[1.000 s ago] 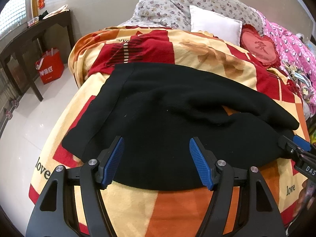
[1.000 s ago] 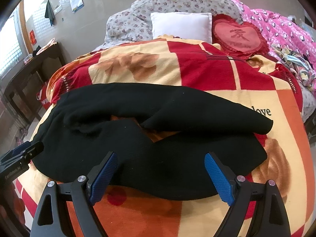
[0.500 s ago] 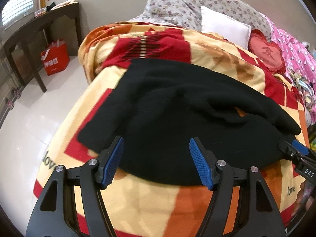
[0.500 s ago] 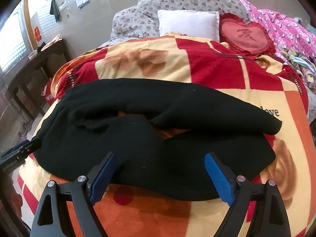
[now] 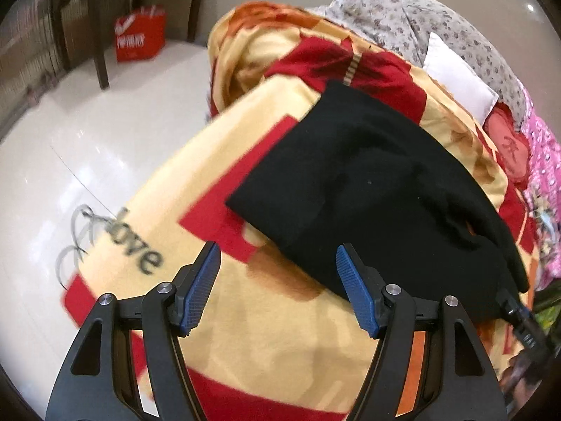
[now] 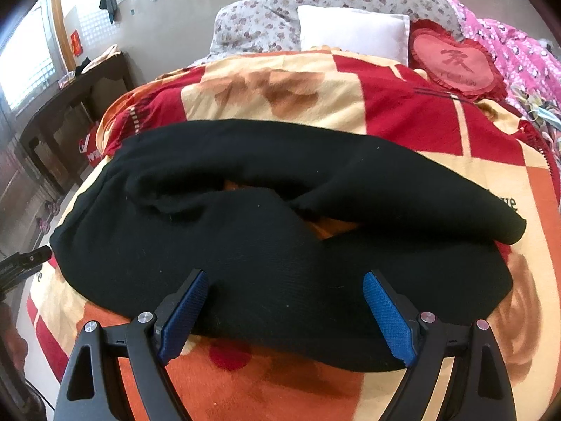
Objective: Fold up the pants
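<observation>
The left gripper is swinging out past the left waist end of the soft black knit pants, which are lying unfolded across the red-and-yellow blanket on the bed, while the right gripper is hovering at the near hem, both with jaws wide and empty, so I'm guessing a first grab is coming.

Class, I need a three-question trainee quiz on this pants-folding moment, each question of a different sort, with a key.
1. True or false: the left gripper is shut on the black pants.
2. Which cushion lies beside the white pillow? A) red heart cushion B) blue round cushion C) green square cushion
3. Fill in: the pants lie on a patterned ____.

Key: 1 false, its jaws stand open and hold nothing; 2 A; 3 blanket.
</observation>
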Demonstrator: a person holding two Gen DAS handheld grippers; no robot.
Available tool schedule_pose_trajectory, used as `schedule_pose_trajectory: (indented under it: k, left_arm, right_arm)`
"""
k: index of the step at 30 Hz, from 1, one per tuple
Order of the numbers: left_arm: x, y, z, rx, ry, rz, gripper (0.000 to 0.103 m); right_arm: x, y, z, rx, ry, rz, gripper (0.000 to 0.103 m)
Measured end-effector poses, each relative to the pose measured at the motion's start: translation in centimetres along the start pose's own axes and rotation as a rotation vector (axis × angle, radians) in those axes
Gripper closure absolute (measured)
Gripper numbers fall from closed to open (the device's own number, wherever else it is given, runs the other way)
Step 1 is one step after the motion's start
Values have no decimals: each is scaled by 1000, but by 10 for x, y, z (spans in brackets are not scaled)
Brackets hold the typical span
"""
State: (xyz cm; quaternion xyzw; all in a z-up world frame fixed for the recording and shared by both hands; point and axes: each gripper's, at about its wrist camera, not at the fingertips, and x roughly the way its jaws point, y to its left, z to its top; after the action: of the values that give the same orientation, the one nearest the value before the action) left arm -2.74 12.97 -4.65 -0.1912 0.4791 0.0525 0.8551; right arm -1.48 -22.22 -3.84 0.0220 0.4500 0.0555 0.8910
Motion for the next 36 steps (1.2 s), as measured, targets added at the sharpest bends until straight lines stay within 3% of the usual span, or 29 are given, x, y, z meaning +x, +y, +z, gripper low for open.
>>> schedule_pose_trajectory:
  k: [6, 10, 11, 12, 13, 15, 18, 21, 24, 28, 31, 34, 36]
  left_arm:
    - [14, -17, 5, -10, 38, -59, 34]
    - [22, -29, 12, 8, 21, -60, 35]
    - [21, -30, 13, 12, 8, -64, 46]
    - [21, -32, 13, 18, -5, -63, 66]
    - [21, -34, 14, 32, -12, -48, 74]
    - [21, -35, 17, 42, -15, -55, 89]
    - [13, -30, 21, 52, -17, -110, 90]
    - [-6, -20, 27, 65, -37, -167, 91]
    - [-11, -13, 27, 69, -42, -154, 91]
    - [5, -7, 19, 65, -11, -103, 91]
    - [16, -4, 15, 41, 13, -86, 91]
    - [10, -9, 16, 64, -17, -71, 91]
    - [10, -12, 16, 77, -21, -62, 91]
  right_arm:
    - [6, 0, -1, -3, 20, 0, 14]
    - [11, -2, -2, 6, 29, 6, 14]
    - [12, -2, -3, 8, 31, 9, 14]
    - [14, -2, -3, 9, 35, 15, 14]
    - [16, -2, -4, 8, 35, 22, 15]
    - [17, -1, -6, 6, 23, 37, 26]
    - [15, 4, -6, -16, 17, 49, 42]
    - [13, 10, -6, -22, 23, 67, 44]
    - [15, 20, -9, -33, 32, 99, 44]
    - [15, 30, -13, -88, 25, 65, 43]
    - [-4, -3, -17, 5, 9, 121, 44]
    - [-29, -49, -26, 126, -40, 63, 44]
    - [-40, -86, -33, 216, -44, -23, 43]
